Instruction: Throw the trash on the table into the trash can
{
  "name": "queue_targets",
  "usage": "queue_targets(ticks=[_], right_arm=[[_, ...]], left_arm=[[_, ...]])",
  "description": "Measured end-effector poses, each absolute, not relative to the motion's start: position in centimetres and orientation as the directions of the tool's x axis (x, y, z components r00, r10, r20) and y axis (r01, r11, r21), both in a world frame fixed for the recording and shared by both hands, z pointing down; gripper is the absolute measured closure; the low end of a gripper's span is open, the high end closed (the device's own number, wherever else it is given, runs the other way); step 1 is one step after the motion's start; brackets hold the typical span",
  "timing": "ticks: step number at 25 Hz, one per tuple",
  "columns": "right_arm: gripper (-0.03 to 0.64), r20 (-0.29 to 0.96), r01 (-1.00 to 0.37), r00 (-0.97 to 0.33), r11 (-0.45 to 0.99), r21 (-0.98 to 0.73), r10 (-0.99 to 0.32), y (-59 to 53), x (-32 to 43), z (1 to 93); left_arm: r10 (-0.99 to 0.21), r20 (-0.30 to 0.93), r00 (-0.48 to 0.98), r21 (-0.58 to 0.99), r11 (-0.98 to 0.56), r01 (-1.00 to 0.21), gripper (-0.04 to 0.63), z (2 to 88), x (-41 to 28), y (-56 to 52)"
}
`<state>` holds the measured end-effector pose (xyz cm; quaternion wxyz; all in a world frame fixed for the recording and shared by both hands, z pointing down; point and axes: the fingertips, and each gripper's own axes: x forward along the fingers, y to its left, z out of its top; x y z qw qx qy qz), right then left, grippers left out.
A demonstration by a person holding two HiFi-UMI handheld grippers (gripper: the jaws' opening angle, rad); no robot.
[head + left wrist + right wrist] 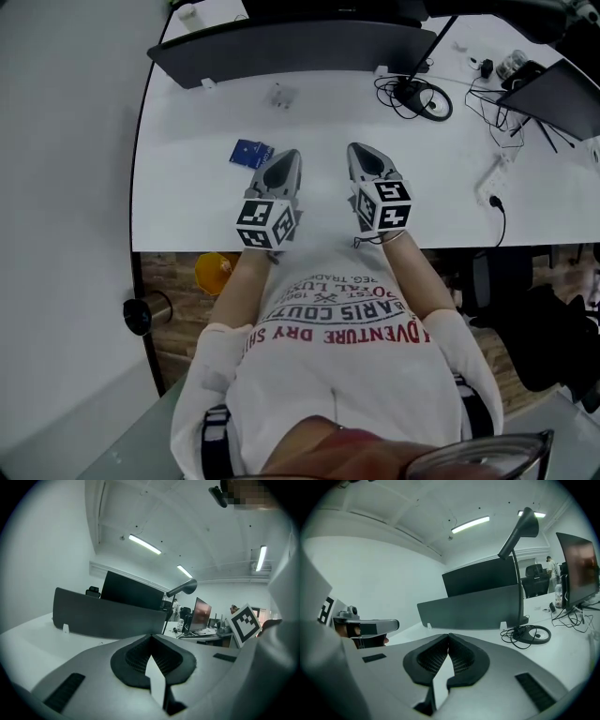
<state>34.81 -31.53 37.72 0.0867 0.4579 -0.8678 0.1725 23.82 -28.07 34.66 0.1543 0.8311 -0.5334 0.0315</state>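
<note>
Desk (187, 197), white, is filling the upper half of the head view; a dark partition (291, 47) is running along its far edge; a lamp base (427, 98) with cables is lying at upper right. Blue packet (251, 153), the likeliest trash, is lying flat at centre left, just beside the tip of the left hand-held gripper (289, 156); a small clear scrap (279, 96) is sitting further up, near the partition. Left hand-held gripper: jaws are meeting at the tips, with nothing between them. Right hand-held gripper (358, 148): likewise closed and empty, hovering at centre. Trash can: not identifiable for certain; an orange object (214, 272) is showing below the desk edge at lower left. Risks: closed jaws would be shoving the packet away rather than taking it; a thin flat packet may be slipping from the pads; the clear scrap may be going unnoticed against the white desk.
</note>
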Motion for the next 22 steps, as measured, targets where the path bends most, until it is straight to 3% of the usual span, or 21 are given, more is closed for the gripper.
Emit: queue_targets(ticks=[15,22], right_arm=[[0.591,0.367,-0.786,-0.616,0.573,-0.231,-0.697,-32.0,33.2,40.5],[0.591,0.439,-0.735,-0.665,0.635,-0.237,-0.605,-31.6,28.0,43.3]], left_arm=[[-0.907,0.278,0.317,0.239,-0.254,-0.937,0.572,37.3,21.6,-27.5],[-0.906,0.343,0.247,0.270,-0.157,-0.950,0.572,39.8,17.1,-25.9]])
